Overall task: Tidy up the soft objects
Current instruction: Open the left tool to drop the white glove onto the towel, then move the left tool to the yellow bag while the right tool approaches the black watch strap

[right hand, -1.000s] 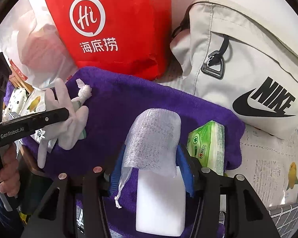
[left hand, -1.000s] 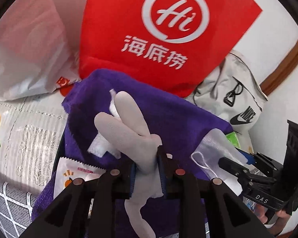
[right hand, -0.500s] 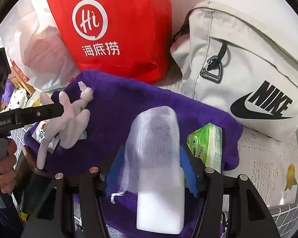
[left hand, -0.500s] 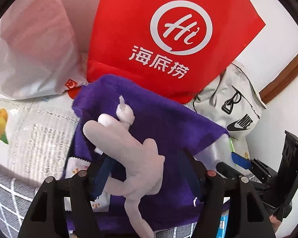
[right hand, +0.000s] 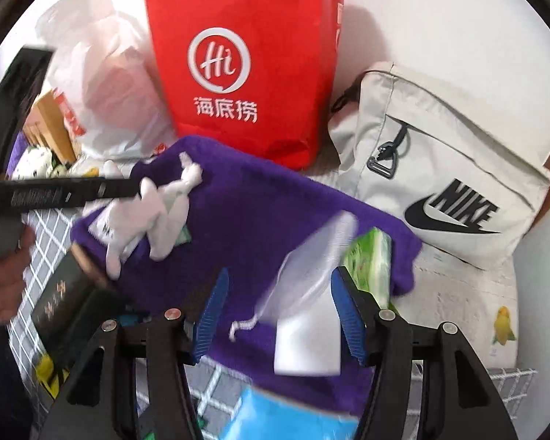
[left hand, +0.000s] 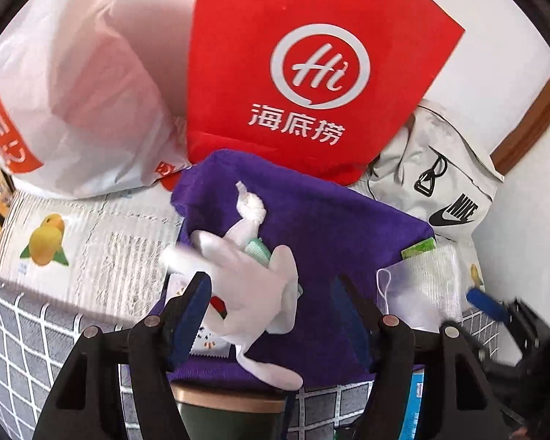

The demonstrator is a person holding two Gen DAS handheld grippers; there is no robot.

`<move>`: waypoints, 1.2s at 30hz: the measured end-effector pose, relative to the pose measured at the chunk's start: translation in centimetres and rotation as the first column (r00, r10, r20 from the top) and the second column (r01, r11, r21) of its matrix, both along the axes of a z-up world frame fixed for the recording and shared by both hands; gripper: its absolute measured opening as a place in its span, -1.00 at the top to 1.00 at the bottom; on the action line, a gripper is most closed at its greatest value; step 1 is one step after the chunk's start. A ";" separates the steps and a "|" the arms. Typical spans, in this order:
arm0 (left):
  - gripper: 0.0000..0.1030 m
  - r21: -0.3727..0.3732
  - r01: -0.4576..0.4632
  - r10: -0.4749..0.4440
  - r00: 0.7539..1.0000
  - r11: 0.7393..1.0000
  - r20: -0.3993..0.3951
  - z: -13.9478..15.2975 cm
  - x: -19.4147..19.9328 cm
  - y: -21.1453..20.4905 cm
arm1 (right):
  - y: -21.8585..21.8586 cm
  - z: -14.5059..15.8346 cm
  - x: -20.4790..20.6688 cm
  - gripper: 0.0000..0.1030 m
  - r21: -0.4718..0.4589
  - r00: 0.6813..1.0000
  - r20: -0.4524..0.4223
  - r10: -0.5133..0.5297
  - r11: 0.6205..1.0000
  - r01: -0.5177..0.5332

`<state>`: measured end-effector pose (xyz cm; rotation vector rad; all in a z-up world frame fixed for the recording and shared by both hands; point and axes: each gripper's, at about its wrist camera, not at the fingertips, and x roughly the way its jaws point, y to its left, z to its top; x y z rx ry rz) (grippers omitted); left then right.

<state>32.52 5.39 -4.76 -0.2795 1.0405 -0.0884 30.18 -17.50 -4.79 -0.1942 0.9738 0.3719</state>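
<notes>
Left gripper (left hand: 275,311): fingers spread wide, nothing clamped; the white glove (left hand: 253,286) lies loose between them on the purple towel (left hand: 330,227), touching neither blue pad as far as the left wrist view shows. A white knotted cloth (left hand: 251,205) sits just beyond the glove's far end, with a mint-green item partly under the glove. Right gripper (right hand: 278,315): fingers also wide open, holding nothing; the mesh pouch with white sponge (right hand: 308,311) lies between them, blurred, close to the right pad, contact cannot be told. Green tissue pack (right hand: 372,260) sits just right of the pouch at the towel's right edge. Middle of the towel is bare purple, the only open room between the two item groups. Far edge is boxed in: red paper bag (right hand: 245,62) stands at the towel's far edge, white plastic bag (right hand: 106,91) to its left, beige Nike bag (right hand: 443,176) to its right and near the towel's far-right corner. Left of the towel in the left wrist view is a patterned mat with fruit print (left hand: 91,242); near side shows a grey checked cloth (left hand: 18,337). In the right wrist view a dark box (right hand: 62,293) sits at the towel's near-left corner and a blue packet (right hand: 286,418) lies near, between the fingers' bases. The left gripper's arm crosses the left side of that view above the glove.
</notes>
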 end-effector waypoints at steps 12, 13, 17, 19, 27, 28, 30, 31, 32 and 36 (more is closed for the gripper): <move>-0.29 0.107 0.005 -0.007 1.000 0.994 0.016 2.5 -5.3 0.6 | -2.3 0.2 -7.3 -0.13 0.053 0.997 -0.029 -0.070 0.996 0.072; -0.29 0.118 0.012 -0.014 1.000 0.993 0.020 2.6 -6.3 0.8 | -2.2 0.1 -7.7 -0.13 0.059 0.997 -0.033 -0.071 0.996 0.073; -0.29 0.111 0.021 -0.023 1.000 0.994 0.013 2.2 -9.8 1.4 | -1.5 -0.2 -10.9 -0.13 0.101 0.996 -0.056 -0.062 0.993 0.067; -0.29 0.100 0.034 -0.036 0.999 0.994 0.017 2.0 -11.6 1.7 | -1.0 -0.3 -12.4 -0.13 0.109 0.997 -0.063 -0.048 0.993 0.055; -0.30 0.083 0.075 -0.075 0.997 0.994 0.004 -0.5 -19.1 2.1 | -0.2 -0.7 -18.3 -0.13 0.148 0.997 -0.077 -0.027 0.988 0.038; -0.30 0.083 0.068 -0.068 0.998 0.994 -0.005 -1.1 -20.0 2.3 | -0.1 -0.7 -19.1 -0.13 0.151 0.997 -0.075 -0.026 0.988 0.037; -0.30 0.080 0.049 -0.048 0.999 0.996 -0.015 -2.1 -21.1 2.6 | -0.2 -0.7 -20.1 -0.13 0.154 0.997 -0.072 -0.029 0.987 0.040; -0.30 0.079 0.036 -0.034 0.999 0.996 -0.026 -3.0 -21.8 2.8 | -0.3 -0.7 -20.8 -0.13 0.156 0.997 -0.073 -0.029 0.987 0.040; -0.30 0.081 0.032 -0.030 0.999 0.996 -0.035 -3.7 -22.1 2.9 | -0.3 -0.8 -21.3 -0.13 0.156 0.997 -0.073 -0.028 0.987 0.039; -0.30 0.140 0.040 -0.035 0.999 0.989 -0.039 -5.9 -23.6 2.4 | -0.6 -1.3 -23.1 -0.13 0.164 0.996 -0.086 -0.033 0.985 0.047</move>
